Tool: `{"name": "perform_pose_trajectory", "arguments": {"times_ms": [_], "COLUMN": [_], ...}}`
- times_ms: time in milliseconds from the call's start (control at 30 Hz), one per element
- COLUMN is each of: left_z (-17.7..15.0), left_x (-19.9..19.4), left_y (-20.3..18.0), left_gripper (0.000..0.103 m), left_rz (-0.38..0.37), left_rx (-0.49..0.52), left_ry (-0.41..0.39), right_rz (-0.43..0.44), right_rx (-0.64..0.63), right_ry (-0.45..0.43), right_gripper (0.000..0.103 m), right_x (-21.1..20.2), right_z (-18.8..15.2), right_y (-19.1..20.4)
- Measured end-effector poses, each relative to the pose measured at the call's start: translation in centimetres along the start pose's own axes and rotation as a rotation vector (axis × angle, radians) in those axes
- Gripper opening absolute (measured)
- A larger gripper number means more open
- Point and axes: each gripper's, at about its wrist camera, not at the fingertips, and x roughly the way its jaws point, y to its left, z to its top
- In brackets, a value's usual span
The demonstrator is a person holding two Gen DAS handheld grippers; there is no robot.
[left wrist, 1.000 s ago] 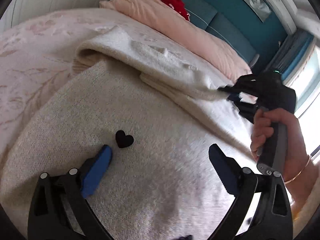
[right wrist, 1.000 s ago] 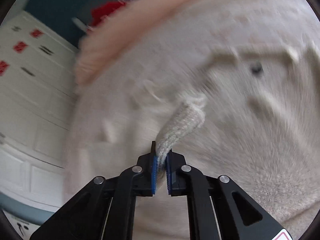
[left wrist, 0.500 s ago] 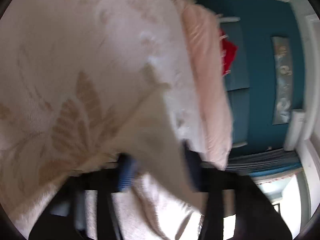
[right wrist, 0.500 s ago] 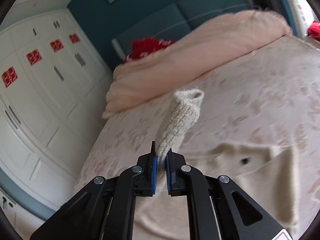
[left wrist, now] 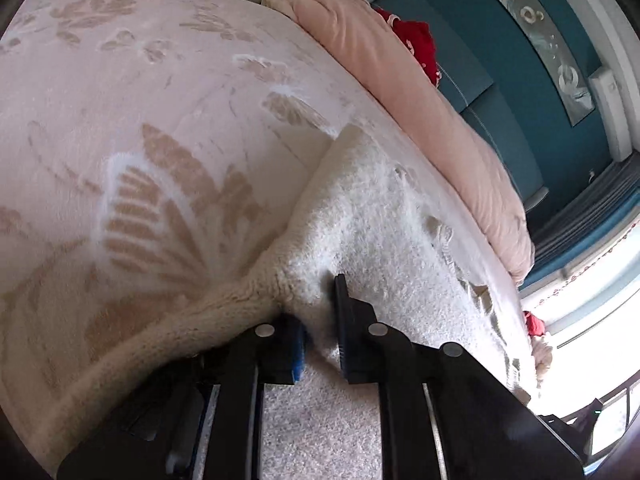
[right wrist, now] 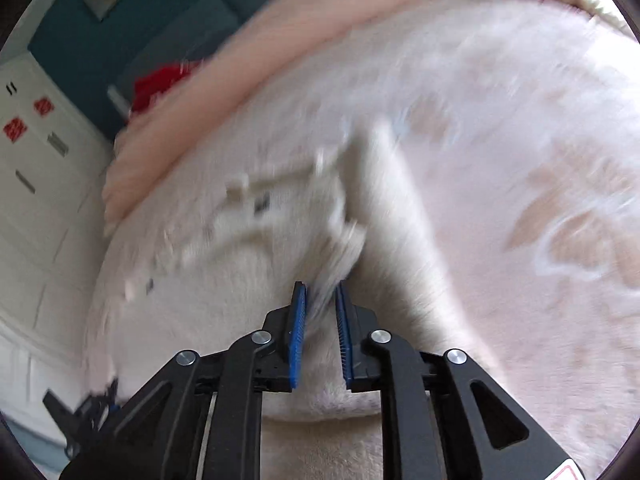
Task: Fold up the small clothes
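A cream knitted sweater point(left wrist: 360, 216) lies spread on the bed. My left gripper point(left wrist: 318, 304) is shut on a bunched edge of the sweater, with the fabric pinched between its blue pads. In the blurred right wrist view the sweater point(right wrist: 248, 248) spreads ahead, and my right gripper point(right wrist: 320, 300) holds a fold of it between its blue pads, jaws slightly apart around the fabric. The right gripper also shows at the lower right edge of the left wrist view point(left wrist: 580, 420).
The bed has a pink blanket with a leaf pattern point(left wrist: 140, 140). A peach duvet point(left wrist: 420, 92) and a red garment point(left wrist: 416, 44) lie by the teal headboard wall point(left wrist: 520, 80). White cupboards point(right wrist: 36, 200) stand at the left of the right wrist view.
My left gripper has closed on the sweater's edge and swung over the bed. My right gripper has come down with its fold toward the bed, moving fast.
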Motion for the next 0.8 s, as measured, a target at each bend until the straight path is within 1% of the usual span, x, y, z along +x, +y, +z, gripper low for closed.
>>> {"name": "perform_pose_trajectory", "arguments": {"times_ms": [33,67,100,133,167,200,233,267,333,367,433,467,500,533,567,600,633,667,700,733,767,800], "left_z": [-0.3,-0.7,-0.9,-1.0,-1.0,-0.7,-0.8,-0.7,-0.8,-0.8,-1.0,-1.0,-1.0,-1.1,-1.0,-1.0,-1.0,-1.0,-1.1,-1.1,-1.1,-1.1], "left_x": [0.0,-0.4,-0.6,-0.7,-0.8,-0.4,-0.4,-0.5,-0.8,-1.0,-1.5,-1.5,-1.5,-1.4,-1.4,-1.4,-1.5,-1.5,-1.3,-1.3,-1.2,-1.2], "left_y": [-0.1,0.0,0.0,-0.2,-0.1,0.0,-0.1,-0.1,-0.1,0.1,0.5,0.6,0.7,0.6,0.6,0.6,0.6,0.6,0.6,0.6,0.6,0.5], "left_gripper": [0.013,0.013,0.013,0.013,0.013,0.013,0.013,0.014,0.013,0.014,0.014,0.014,0.013,0.013,0.013,0.013,0.014,0.013,0.013,0.014,0.014,0.014], "left_rz": [0.005,0.010,0.014,0.015,0.015,0.016,0.019,0.023,0.045,0.052,0.060,0.055,0.054,0.059,0.063,0.064,0.061,0.059,0.058,0.058,0.057,0.062], "left_rx": [0.012,0.021,0.026,0.026,0.025,0.024,0.025,0.024,0.025,0.025,0.015,0.012,0.010,0.014,0.017,0.018,0.015,0.014,0.018,0.019,0.020,0.026], "left_ry": [-0.008,-0.014,-0.017,-0.020,-0.021,-0.023,-0.027,-0.033,-0.051,-0.061,-0.079,-0.083,-0.083,-0.083,-0.082,-0.082,-0.082,-0.082,-0.082,-0.081,-0.081,-0.083], "right_rz": [-0.022,-0.028,-0.032,-0.045,-0.087,-0.109,-0.130,-0.148,-0.128,-0.098,-0.051,-0.048,-0.073,-0.118,-0.173,-0.145,-0.137,-0.171,-0.155,-0.078,-0.025,0.030], "right_rx": [-0.005,-0.018,-0.039,-0.069,-0.103,-0.111,-0.100,-0.083,-0.076,-0.081,-0.084,-0.091,-0.094,-0.089,-0.072,-0.054,-0.040,-0.031,-0.028,-0.036,-0.057,-0.095], "right_ry": [-0.051,-0.084,-0.084,-0.069,-0.035,-0.010,0.019,0.048,0.070,0.068,0.008,-0.026,-0.038,-0.014,0.057,0.060,0.035,-0.001,-0.048,-0.088,-0.084,-0.060], "right_gripper": [0.021,0.021,0.027,0.035,0.053,0.056,0.056,0.053,0.023,0.017,0.016,0.012,0.003,0.002,0.000,0.000,0.000,0.005,0.008,0.008,0.008,0.008], "right_x": [-1.0,-1.5,-1.3,-0.8,0.4,1.4,2.5,3.5,4.2,3.9,2.2,1.2,1.0,1.7,3.3,3.4,2.7,1.4,0.2,-1.0,-1.0,-0.7], "right_z": [0.2,0.7,1.2,1.6,2.0,2.1,2.3,2.2,1.7,1.7,1.9,1.8,1.5,1.3,0.8,0.6,0.7,1.1,1.3,1.6,1.7,1.6], "right_y": [0.2,0.7,1.0,1.6,2.0,2.2,1.6,1.0,0.8,0.9,1.5,1.3,0.7,-0.2,-1.9,-2.7,-2.8,-2.2,-1.2,0.6,2.3,4.6]}}
